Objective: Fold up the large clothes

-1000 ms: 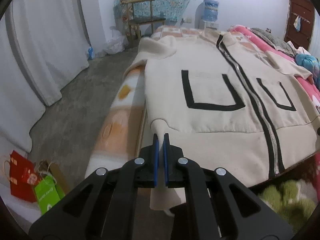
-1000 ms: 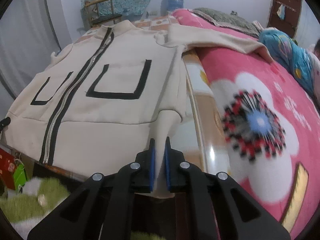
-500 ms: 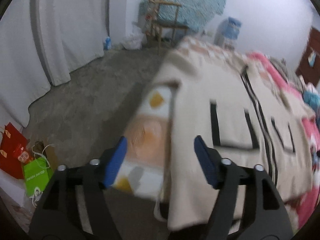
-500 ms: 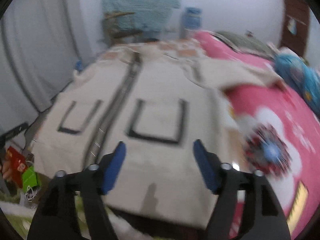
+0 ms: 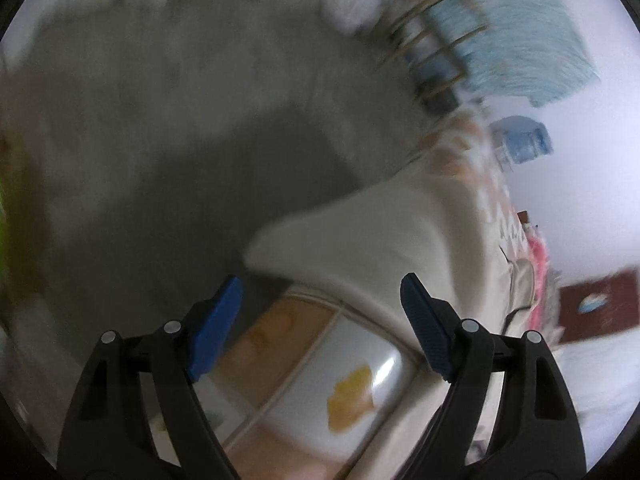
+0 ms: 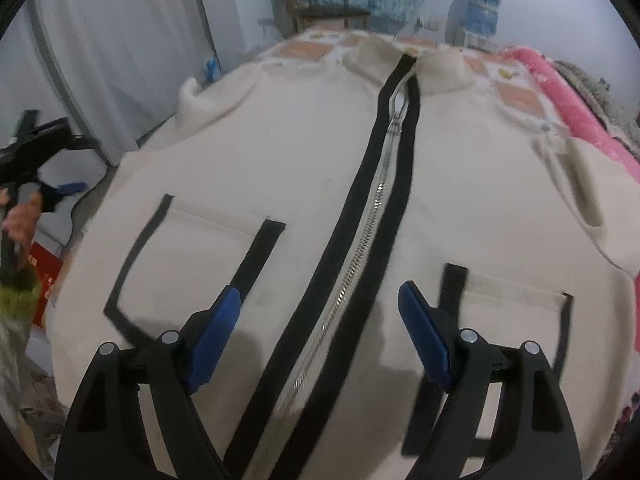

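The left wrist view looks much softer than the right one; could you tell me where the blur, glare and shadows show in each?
Left wrist view: heavy motion smear over the floor and chair; the left claw itself stays sharp; a glare spot on the glossy bed cover. Right wrist view: mostly sharp, the jacket and zipper clear, fisheye bending at the edges, soft shadows under the right claw.

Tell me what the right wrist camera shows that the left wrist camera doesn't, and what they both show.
Only the right wrist view shows the jacket's zipper, its black-outlined pockets and the left gripper off at the edge. Only the left wrist view, which is badly blurred, shows the grey floor and the sleeve hanging over the bed edge. Both show the cream jacket, the wooden chair, the blue water bottle, and their own jaws opening with nothing between them.
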{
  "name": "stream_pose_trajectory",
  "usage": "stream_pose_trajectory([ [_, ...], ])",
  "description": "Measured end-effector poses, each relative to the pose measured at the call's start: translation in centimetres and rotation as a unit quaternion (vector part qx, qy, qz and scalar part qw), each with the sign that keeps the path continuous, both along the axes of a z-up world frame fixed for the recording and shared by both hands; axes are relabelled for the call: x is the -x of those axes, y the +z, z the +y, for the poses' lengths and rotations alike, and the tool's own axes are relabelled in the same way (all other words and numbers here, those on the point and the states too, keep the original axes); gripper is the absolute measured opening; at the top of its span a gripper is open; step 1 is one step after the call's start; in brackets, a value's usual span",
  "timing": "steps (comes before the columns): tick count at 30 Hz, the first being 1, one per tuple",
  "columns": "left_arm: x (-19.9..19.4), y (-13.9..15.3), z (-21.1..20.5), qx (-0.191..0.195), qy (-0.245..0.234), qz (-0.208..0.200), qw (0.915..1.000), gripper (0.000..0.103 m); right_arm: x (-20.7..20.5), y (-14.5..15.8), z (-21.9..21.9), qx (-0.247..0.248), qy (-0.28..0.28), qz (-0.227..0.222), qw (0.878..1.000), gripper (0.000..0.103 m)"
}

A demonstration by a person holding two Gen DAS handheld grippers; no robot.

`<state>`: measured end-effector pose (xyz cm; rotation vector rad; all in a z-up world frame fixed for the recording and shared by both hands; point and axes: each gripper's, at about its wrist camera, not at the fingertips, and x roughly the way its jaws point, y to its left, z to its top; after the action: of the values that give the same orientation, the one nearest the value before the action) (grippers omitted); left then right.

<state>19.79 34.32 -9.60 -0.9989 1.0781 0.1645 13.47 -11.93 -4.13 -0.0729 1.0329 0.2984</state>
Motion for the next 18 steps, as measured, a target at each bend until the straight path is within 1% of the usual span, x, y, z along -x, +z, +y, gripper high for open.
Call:
stream_pose_trajectory([
  [1,-0.9,-2.2,0.6,0.048,0.007,0.02,0.9986,0.078,-0.4,-0.3,0.2,0.002,0.002,0.004,1.0,0.079],
  [2,-1.6,-4.1,1.1,0.095,0.013,0.031,0.9949,0.078,-0.6,-0.5,0.3,0.006,0.003,0.007,1.0,0.079],
  [3,-2.4,-6.9,1.6,0.157,0.023,0.052,0.986,0.078,-0.8,-0.7,0.4,0.008,0.004,0.01,1.0,0.079],
  [4,-2.9,-9.4,1.9,0.21,0.038,0.072,0.9742,0.078,-1.2,-1.1,0.4,0.009,0.005,0.017,1.0,0.079],
  [5,-3.1,-11.2,1.9,0.252,0.051,0.08,0.9631,0.078,-1.5,-1.3,0.4,0.007,0.004,0.022,1.0,0.079],
  [6,-3.0,-13.3,1.8,0.3,0.067,0.086,0.9475,0.078,-1.7,-1.3,0.4,0.007,0.004,0.02,1.0,0.079],
  [7,-2.9,-15.0,1.6,0.335,0.081,0.093,0.9342,0.078,-1.9,-1.4,0.5,0.009,0.005,0.021,1.0,0.079],
  [8,-2.8,-16.5,1.3,0.357,0.095,0.105,0.9233,0.078,-2.1,-1.3,0.6,0.011,0.006,0.022,1.0,0.079],
  [9,-2.7,-18.1,0.8,0.368,0.107,0.125,0.9151,0.078,-2.2,-1.3,0.6,0.012,0.006,0.023,1.0,0.079],
  [10,-2.9,-18.8,0.5,0.373,0.109,0.129,0.9123,0.078,-2.4,-1.3,0.7,0.01,0.006,0.026,1.0,0.079],
  [11,-3.1,-19.7,0.0,0.387,0.108,0.129,0.9064,0.078,-2.5,-1.3,0.6,0.009,0.005,0.027,1.0,0.079],
  [12,-3.3,-20.4,-0.5,0.404,0.109,0.126,0.8996,0.075,-2.7,-1.3,0.6,0.008,0.004,0.028,1.0,0.079],
  [13,-3.5,-20.8,-0.6,0.411,0.114,0.12,0.8967,0.071,-2.8,-1.3,0.5,0.006,0.002,0.029,1.0,0.079],
  [14,-3.6,-20.7,-0.5,0.412,0.122,0.11,0.8962,0.067,-2.9,-1.3,0.4,0.003,0.0,0.03,1.0,0.079],
  [16,-3.7,-20.0,0.2,0.415,0.135,0.093,0.8951,0.045,-2.9,-1.3,0.2,-0.005,-0.004,0.032,0.999,0.079],
  [17,-3.9,-19.4,0.5,0.41,0.14,0.085,0.8972,0.038,-2.9,-1.2,0.0,-0.007,-0.008,0.033,0.999,0.079],
  [18,-4.3,-19.1,1.1,0.407,0.139,0.078,0.8995,0.023,-2.9,-1.2,-0.2,-0.01,-0.012,0.032,0.999,0.079],
])
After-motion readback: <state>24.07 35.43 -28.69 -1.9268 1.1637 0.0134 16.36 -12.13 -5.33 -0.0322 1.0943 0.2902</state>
